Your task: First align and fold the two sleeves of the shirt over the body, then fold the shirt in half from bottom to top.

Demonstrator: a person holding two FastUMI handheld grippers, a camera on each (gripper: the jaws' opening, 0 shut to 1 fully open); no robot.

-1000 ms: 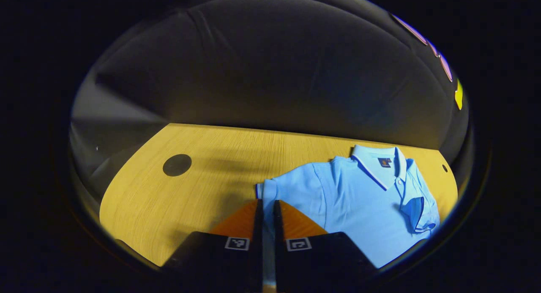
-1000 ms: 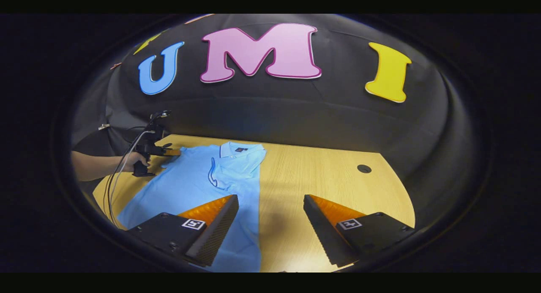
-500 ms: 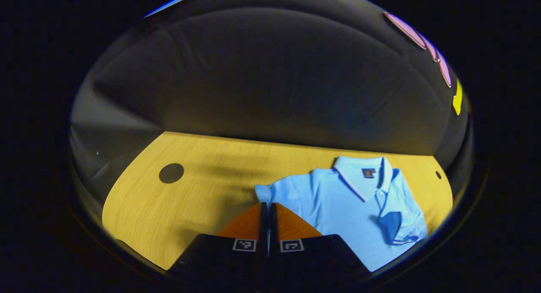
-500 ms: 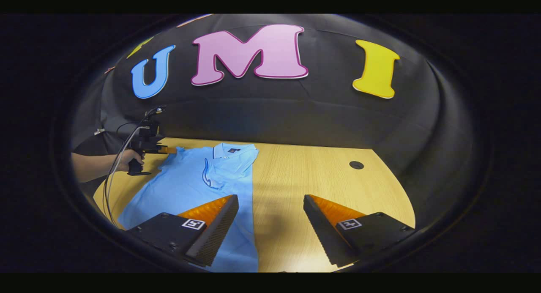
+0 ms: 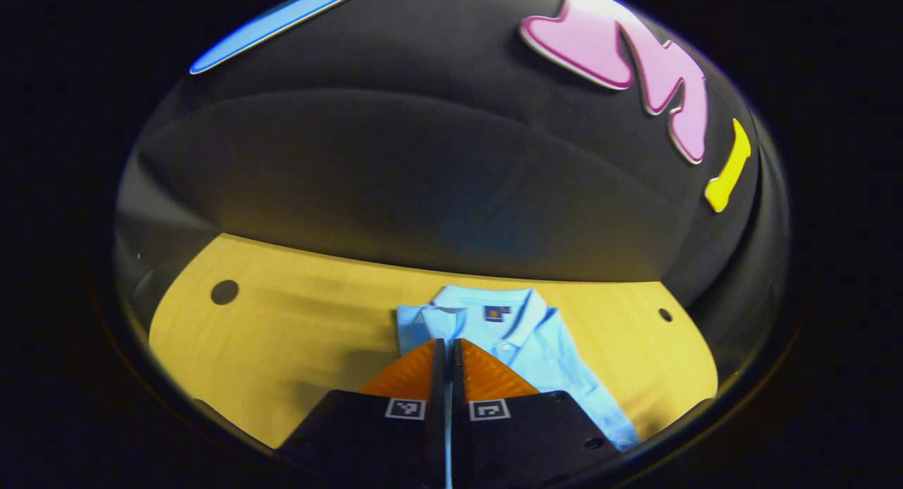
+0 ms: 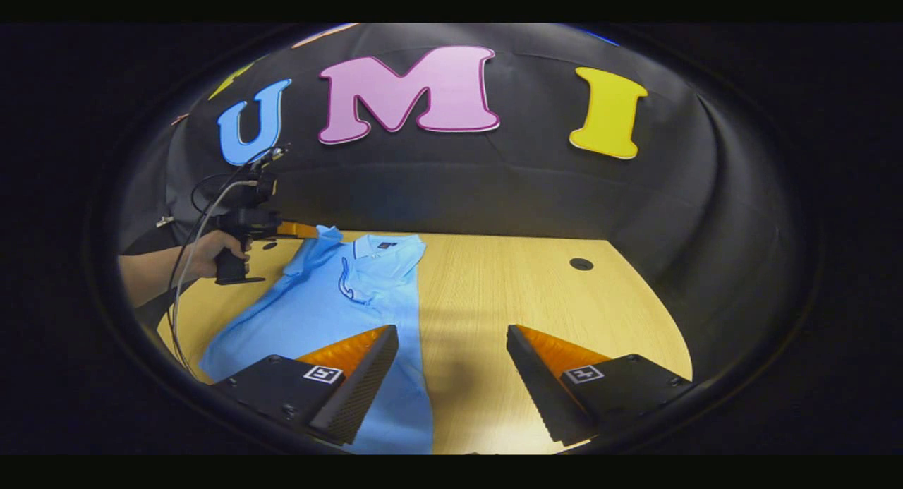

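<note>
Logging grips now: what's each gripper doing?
Left gripper: shut on the shirt's sleeve.
Right gripper: open, holding nothing.

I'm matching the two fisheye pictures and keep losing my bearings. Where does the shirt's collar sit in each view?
Left gripper view: the collar lies just above centre, right beyond the left gripper.
Right gripper view: the collar sits left of centre, at the shirt's far end.
Shared landmark: the dark label patch inside the collar.
</note>
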